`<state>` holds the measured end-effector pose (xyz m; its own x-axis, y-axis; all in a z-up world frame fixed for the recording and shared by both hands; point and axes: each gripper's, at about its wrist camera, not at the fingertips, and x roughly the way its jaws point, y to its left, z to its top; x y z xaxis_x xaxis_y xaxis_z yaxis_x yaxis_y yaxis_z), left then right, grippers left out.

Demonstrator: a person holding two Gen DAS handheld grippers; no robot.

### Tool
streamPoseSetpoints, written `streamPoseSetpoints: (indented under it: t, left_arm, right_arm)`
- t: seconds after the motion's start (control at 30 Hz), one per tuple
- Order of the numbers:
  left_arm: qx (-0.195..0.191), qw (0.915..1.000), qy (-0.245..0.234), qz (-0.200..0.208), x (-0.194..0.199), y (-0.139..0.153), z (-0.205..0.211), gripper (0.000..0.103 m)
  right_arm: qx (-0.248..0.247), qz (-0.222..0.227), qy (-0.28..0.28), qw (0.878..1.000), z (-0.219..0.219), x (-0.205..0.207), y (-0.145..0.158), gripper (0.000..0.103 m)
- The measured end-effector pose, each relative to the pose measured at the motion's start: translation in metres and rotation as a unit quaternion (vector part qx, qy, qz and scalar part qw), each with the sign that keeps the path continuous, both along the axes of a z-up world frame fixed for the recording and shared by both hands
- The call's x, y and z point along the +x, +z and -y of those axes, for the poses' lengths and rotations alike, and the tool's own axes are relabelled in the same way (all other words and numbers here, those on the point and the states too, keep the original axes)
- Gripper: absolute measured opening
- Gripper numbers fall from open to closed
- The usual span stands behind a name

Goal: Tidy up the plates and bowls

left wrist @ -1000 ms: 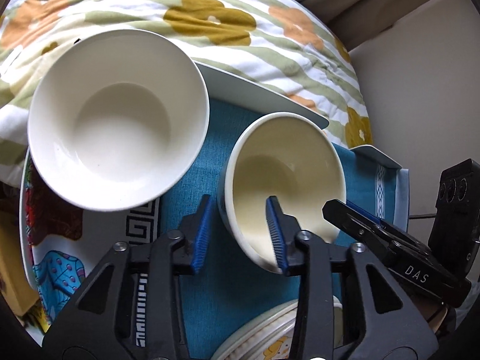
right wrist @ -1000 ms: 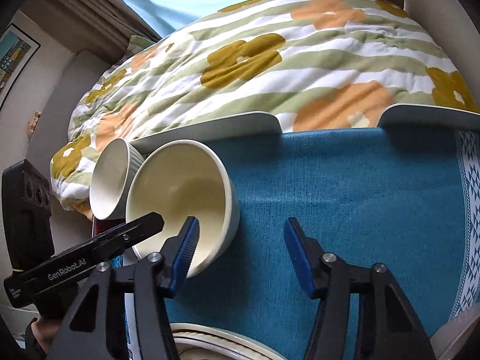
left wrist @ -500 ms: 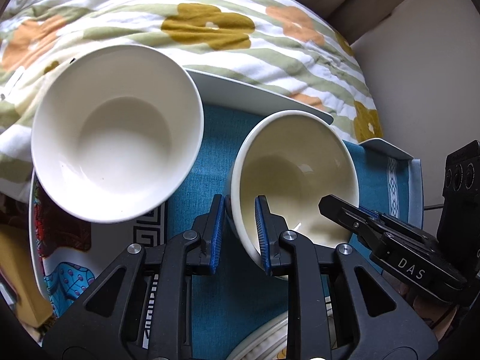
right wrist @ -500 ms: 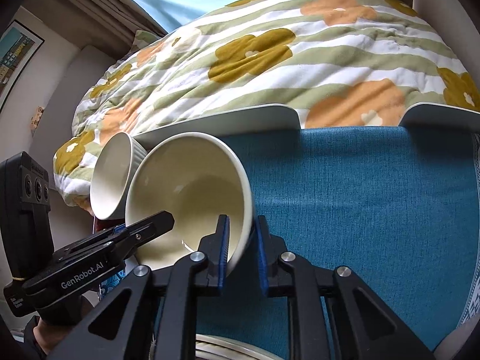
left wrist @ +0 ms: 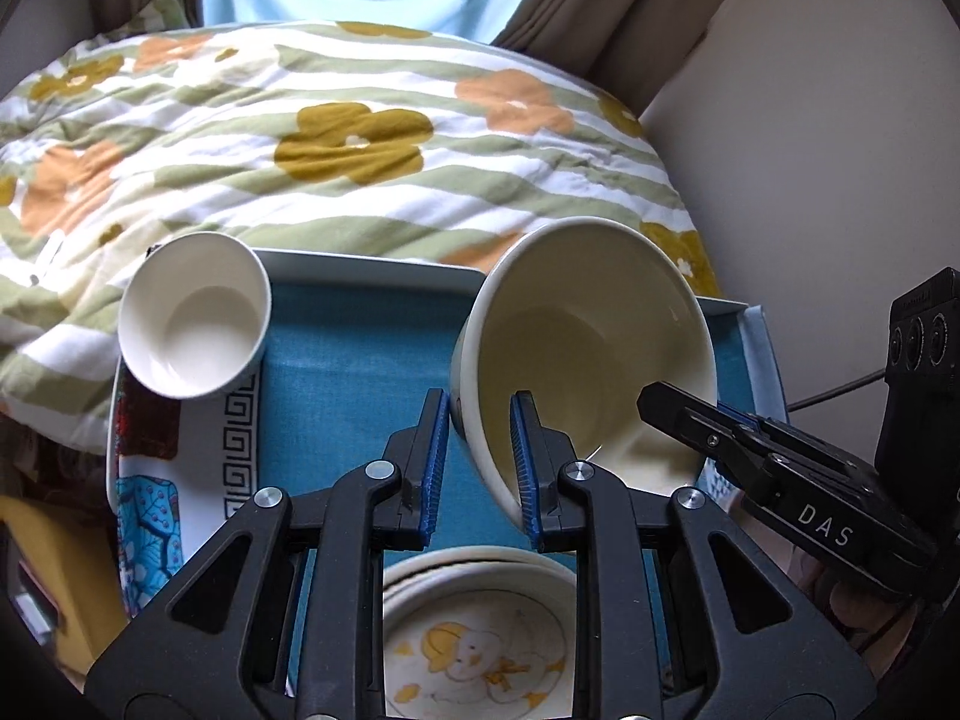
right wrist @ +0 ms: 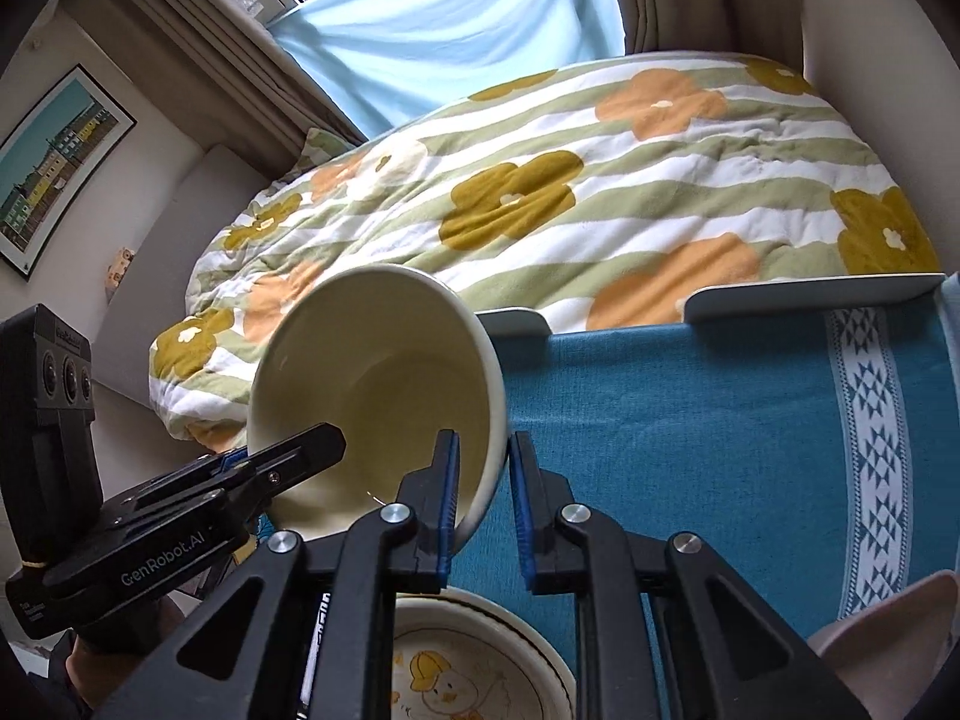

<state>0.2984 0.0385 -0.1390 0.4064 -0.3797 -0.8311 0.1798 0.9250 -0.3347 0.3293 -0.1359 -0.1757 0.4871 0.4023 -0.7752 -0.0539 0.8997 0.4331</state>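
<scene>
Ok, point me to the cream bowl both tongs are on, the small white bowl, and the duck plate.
cream bowl [left wrist: 576,324]: left wrist view, inner wall.
small white bowl [left wrist: 198,324]: left wrist view, inside bottom.
duck plate [right wrist: 462,684]: right wrist view, printed centre.

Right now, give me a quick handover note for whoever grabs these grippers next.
Left gripper and right gripper are each shut on the rim of the cream bowl, which is tilted and lifted above the blue cloth.
White bowl sits on the patterned plate; the duck plate lies under the grippers.
Nothing looks stacked yet. Left: set the cream bowl down, likely on a plate.
</scene>
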Motion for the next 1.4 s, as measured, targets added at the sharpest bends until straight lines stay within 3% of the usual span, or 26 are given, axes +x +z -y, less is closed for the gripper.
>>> streamPoseSetpoints:
  t: [0.3,0.5,0.67,1.0,1.4]
  left_arm:
    - [-0.004,0.9999,-0.009,0.012,-0.079,0.03,0.098,0.018]
    - [-0.014,0.9997,-0.017,-0.009,-0.118,0.018,0.161,0.018]
    - [0.0,0.9983,-0.044,-0.037,-0.137,-0.003,0.204,0.018]
    - [0.072,0.9866,-0.12,-0.085,-0.151,-0.059,0.256,0.018]
    - [0.146,0.9715,-0.171,-0.074,-0.145,-0.086,0.284,0.018]
  right_arm:
    - [-0.018,0.019,-0.005,1.0,0.089,-0.077,0.03,0.016]
    - [-0.023,0.002,-0.012,1.0,0.15,-0.124,0.021,0.016]
    - [-0.023,-0.028,-0.027,0.999,0.187,-0.147,0.001,0.016]
    - [-0.021,-0.088,-0.07,0.993,0.215,-0.178,-0.056,0.015]
    - [-0.045,-0.111,-0.089,0.989,0.212,-0.174,-0.082,0.015]
